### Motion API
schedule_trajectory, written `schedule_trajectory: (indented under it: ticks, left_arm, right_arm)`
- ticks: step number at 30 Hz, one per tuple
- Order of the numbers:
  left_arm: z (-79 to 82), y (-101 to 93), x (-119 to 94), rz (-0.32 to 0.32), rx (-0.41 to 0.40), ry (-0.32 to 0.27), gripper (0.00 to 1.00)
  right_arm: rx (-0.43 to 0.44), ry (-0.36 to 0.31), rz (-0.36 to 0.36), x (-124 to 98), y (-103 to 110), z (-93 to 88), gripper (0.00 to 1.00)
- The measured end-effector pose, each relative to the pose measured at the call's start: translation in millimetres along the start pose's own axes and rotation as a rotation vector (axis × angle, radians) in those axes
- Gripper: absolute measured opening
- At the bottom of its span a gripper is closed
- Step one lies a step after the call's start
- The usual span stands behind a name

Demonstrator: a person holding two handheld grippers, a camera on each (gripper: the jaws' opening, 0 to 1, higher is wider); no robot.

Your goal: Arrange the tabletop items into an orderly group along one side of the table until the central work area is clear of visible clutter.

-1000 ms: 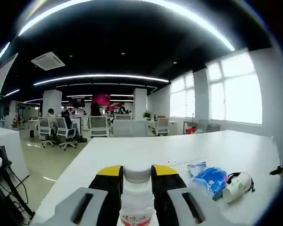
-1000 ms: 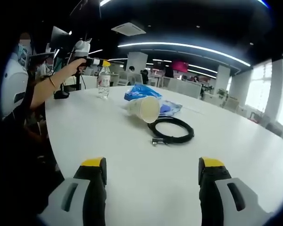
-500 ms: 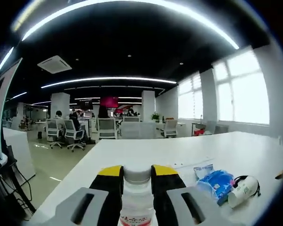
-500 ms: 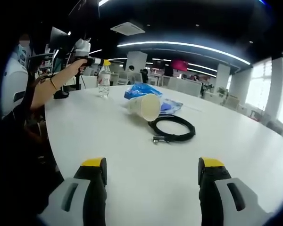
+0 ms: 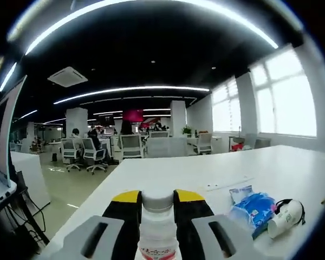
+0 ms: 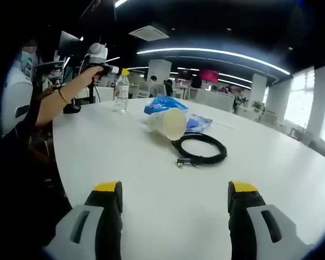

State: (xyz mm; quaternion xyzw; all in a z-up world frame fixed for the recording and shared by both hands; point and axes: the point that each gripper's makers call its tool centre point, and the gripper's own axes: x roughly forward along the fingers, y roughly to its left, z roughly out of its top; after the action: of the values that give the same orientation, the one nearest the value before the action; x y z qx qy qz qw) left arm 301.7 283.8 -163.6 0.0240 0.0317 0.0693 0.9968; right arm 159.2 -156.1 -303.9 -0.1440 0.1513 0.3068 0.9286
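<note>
My left gripper (image 5: 157, 201) is shut on the neck of a clear water bottle (image 5: 157, 230) with a white cap; from the right gripper view the same bottle (image 6: 121, 92) stands upright on the white table (image 6: 168, 211) at its far left, held by the left gripper (image 6: 121, 72). A white paper cup (image 6: 168, 123) lies on its side near the table's middle, with a blue plastic packet (image 6: 165, 105) behind it and a coiled black cable (image 6: 200, 149) in front. My right gripper (image 6: 173, 197) stands open over bare tabletop, well short of the cable.
A person's arm (image 6: 62, 96) reaches in from the left holding the left gripper. The cup (image 5: 285, 218) and blue packet (image 5: 254, 208) lie right of the bottle. Office chairs (image 5: 92, 153) and desks stand beyond the table's far edge. A monitor (image 6: 67, 46) stands at left.
The left gripper view has drifted a little, cup and packet sliding rightward in it. In the right gripper view the bottle and left gripper sit very slightly further right. Both grips unchanged.
</note>
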Motion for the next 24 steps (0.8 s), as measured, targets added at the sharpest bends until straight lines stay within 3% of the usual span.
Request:
schedule_trajectory:
  ticks: [4,9,14,20,24]
  left_arm:
    - [-0.5,0.5,-3,-0.001,0.095,0.023,0.26]
    - [7.0,-3.9,-6,-0.029,0.093,-0.008,0.38]
    - [8.7,-5.0,-9,-0.047,0.127,-0.015,0.42]
    - [15.5,-6.4,-18,-0.062,0.174,-0.051,0.48]
    - [26.2,-8.5,-21,-0.08,0.212,-0.126,0.62]
  right_arm:
    - [-0.007,-0.011,0.014,0,3,3.4,0.77]
    - [-0.013,-0.002,0.008,1,2,2.6,0.77]
    - [-0.023,0.001,0.01,-1,4,2.2,0.77]
    - [-0.016,0.007,0.009,-1,4,-0.7,0.77]
    - [-0.019,0.009,0.012,-2,5,-1.4,0.77]
